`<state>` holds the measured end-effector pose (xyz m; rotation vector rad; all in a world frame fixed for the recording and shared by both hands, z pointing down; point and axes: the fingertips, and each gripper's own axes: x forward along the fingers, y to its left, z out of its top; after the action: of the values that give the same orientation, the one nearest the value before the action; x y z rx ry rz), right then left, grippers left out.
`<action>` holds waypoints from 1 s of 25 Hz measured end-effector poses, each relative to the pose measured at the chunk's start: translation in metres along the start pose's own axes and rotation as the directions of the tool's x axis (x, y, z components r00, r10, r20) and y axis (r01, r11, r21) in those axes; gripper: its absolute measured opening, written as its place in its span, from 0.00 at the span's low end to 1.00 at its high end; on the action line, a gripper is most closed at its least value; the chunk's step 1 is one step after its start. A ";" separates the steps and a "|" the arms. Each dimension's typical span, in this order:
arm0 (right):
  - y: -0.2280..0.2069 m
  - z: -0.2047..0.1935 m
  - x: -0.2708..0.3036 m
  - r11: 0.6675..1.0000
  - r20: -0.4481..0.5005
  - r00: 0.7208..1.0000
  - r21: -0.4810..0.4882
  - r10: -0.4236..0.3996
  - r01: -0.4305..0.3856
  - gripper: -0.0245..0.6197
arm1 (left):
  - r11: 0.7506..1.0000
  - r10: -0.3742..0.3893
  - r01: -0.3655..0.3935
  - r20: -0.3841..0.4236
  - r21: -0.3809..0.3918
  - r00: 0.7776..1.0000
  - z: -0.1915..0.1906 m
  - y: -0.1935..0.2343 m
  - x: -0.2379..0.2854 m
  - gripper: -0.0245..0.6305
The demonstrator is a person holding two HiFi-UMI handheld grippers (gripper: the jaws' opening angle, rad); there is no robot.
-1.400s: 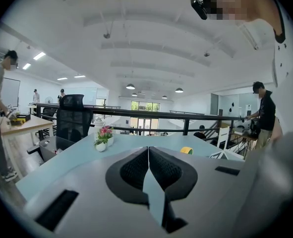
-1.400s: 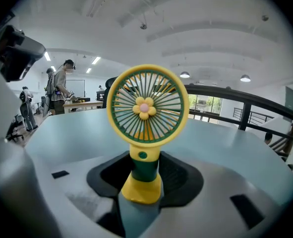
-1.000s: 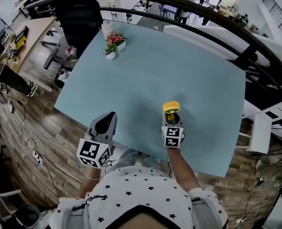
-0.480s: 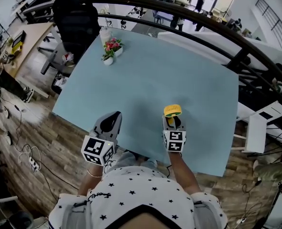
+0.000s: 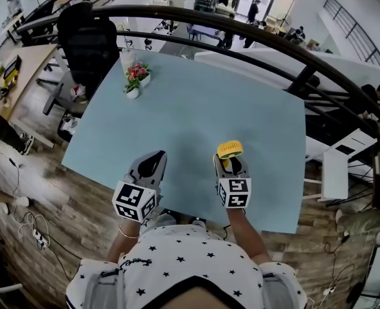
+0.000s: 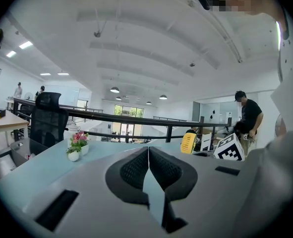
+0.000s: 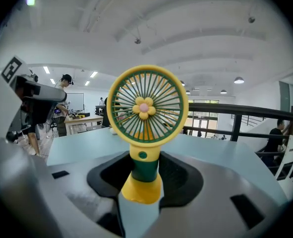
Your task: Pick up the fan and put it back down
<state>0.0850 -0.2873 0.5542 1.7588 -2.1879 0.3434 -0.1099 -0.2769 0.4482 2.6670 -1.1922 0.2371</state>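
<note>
A small yellow and green fan (image 7: 147, 118) with a flower at its hub stands upright between the jaws of my right gripper (image 7: 142, 175), which is shut on its green handle. Its yellow base hangs above the table. From the head view the fan (image 5: 230, 149) shows as a yellow disc at the tip of the right gripper (image 5: 231, 166), over the near part of the pale blue table (image 5: 196, 108). My left gripper (image 5: 150, 165) hovers to the left, jaws shut together on nothing (image 6: 147, 168). The fan (image 6: 188, 143) also appears at the right of the left gripper view.
A small pot of pink flowers (image 5: 135, 80) and a white cup stand at the table's far left corner. A black office chair (image 5: 87, 40) is beyond it. A dark railing (image 5: 241, 31) arcs behind the table. The table's near edge lies just under both grippers.
My right gripper has risen with the fan held in it. The left gripper has drifted a little forward over the table edge.
</note>
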 end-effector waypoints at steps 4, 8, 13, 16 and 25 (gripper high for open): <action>-0.005 0.014 -0.011 1.000 0.026 1.000 -0.001 -0.011 0.011 0.30 | 0.999 -0.042 0.042 0.002 0.008 0.999 0.002 -0.007 0.011 0.08; -0.011 0.028 -0.026 1.000 0.052 0.999 0.015 -0.016 0.016 0.30 | 0.996 -0.083 0.083 0.000 0.015 0.997 0.003 -0.017 0.022 0.08; -0.013 0.049 -0.049 0.999 0.097 0.995 0.028 -0.024 0.022 0.30 | 0.993 -0.119 0.119 -0.010 0.018 0.993 0.003 -0.026 0.031 0.08; -0.017 0.060 -0.061 0.999 0.126 0.991 0.016 -0.042 0.040 0.30 | 0.990 -0.140 0.140 -0.013 0.020 0.990 0.003 -0.031 0.036 0.08; -0.022 0.080 -0.085 0.997 0.187 0.979 0.022 -0.076 0.073 0.30 | 0.983 -0.180 0.181 -0.019 0.022 0.983 0.001 -0.041 0.044 0.08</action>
<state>0.1154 -0.2454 0.4469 1.9471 -2.2417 0.1826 -0.0500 -0.2823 0.4526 2.7661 -0.9405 0.2444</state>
